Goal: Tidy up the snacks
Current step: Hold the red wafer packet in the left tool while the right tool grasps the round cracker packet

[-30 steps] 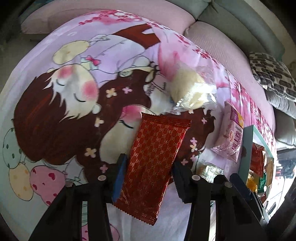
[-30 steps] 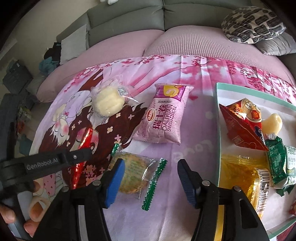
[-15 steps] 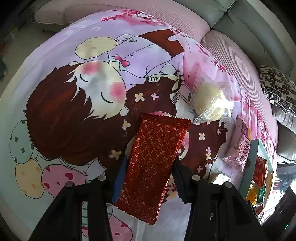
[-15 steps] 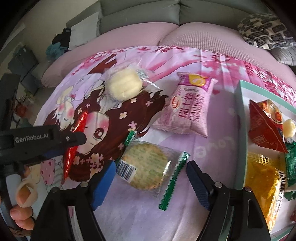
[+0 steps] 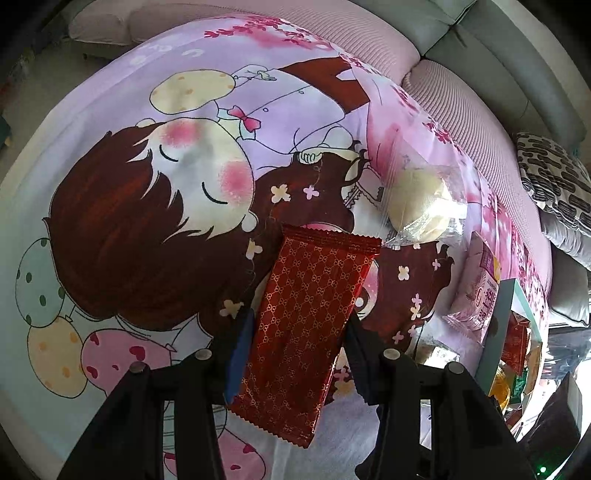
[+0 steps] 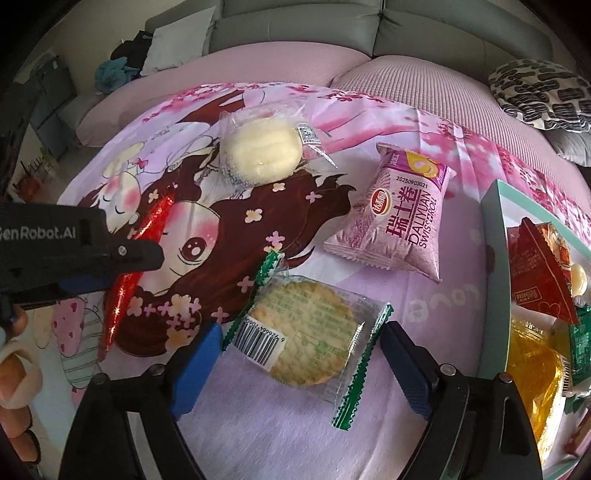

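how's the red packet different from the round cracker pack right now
The red packet is opaque foil, long and narrow, clamped in the left gripper. The round cracker pack is clear with green ends, lying flat on the cloth between the opening jaws of the right gripper. Both are sealed snacks.

We read this as home living room. Grey sofa [image 6: 295, 33] runs along far side, pink cover [image 6: 229, 70] over its seat. Patterned black-and-white cushion [image 6: 543, 96] far right, white pillow [image 6: 177, 40] and heap of clothes [image 6: 122, 62] far left on sofa. Near us, cartoon-print blanket [image 5: 147, 184] spread as work surface, wrapped snacks [image 6: 258, 151] loose on it. Teal-rimmed tray [image 6: 495, 258] at right with more packets. We see domestic clutter at far left edge, blurred.
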`<state>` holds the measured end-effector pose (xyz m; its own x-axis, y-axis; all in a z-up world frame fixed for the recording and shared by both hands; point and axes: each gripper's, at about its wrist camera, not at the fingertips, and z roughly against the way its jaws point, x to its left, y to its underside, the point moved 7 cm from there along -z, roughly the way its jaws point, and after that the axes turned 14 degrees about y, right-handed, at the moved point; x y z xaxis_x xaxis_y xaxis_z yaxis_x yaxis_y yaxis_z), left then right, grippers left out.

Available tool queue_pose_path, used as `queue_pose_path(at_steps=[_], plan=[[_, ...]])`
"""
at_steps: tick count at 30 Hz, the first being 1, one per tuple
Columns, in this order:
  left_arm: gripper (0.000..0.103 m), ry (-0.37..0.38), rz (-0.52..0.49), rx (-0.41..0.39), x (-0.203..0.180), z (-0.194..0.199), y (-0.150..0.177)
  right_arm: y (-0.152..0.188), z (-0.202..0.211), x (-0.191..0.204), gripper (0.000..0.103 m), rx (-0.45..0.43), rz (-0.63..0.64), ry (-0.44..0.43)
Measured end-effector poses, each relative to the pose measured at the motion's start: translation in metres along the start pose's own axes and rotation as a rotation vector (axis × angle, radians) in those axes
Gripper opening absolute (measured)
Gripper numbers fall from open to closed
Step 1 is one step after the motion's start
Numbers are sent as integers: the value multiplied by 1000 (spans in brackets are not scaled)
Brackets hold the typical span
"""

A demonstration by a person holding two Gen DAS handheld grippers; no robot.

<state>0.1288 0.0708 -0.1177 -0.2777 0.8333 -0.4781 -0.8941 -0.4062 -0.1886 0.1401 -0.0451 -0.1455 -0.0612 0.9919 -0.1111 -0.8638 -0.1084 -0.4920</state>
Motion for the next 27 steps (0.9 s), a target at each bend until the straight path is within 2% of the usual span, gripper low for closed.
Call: queue_pose_path(at_steps=[5,10,15,17,22,27], plan=[[49,20,20,-3,4,2,0,-2,0,-5,90,0,-37,-24],[49,36,30,-2,7,3,-1,-2,-1,-6,89,-3,-34,-2],[50,35,24,4,7,3,-1,0,-1,-4,78,-7,-10,59],[50,30,20,6,7,2,-1,-1,0,-6,69,-9,-19,68],[51,9,9,8,4,-1,-1,-1,3,-11,62,-12,-34,67],[51,-42,-28,11,-1,-6,-1,-2,4,-17,60,-16,-55,41]])
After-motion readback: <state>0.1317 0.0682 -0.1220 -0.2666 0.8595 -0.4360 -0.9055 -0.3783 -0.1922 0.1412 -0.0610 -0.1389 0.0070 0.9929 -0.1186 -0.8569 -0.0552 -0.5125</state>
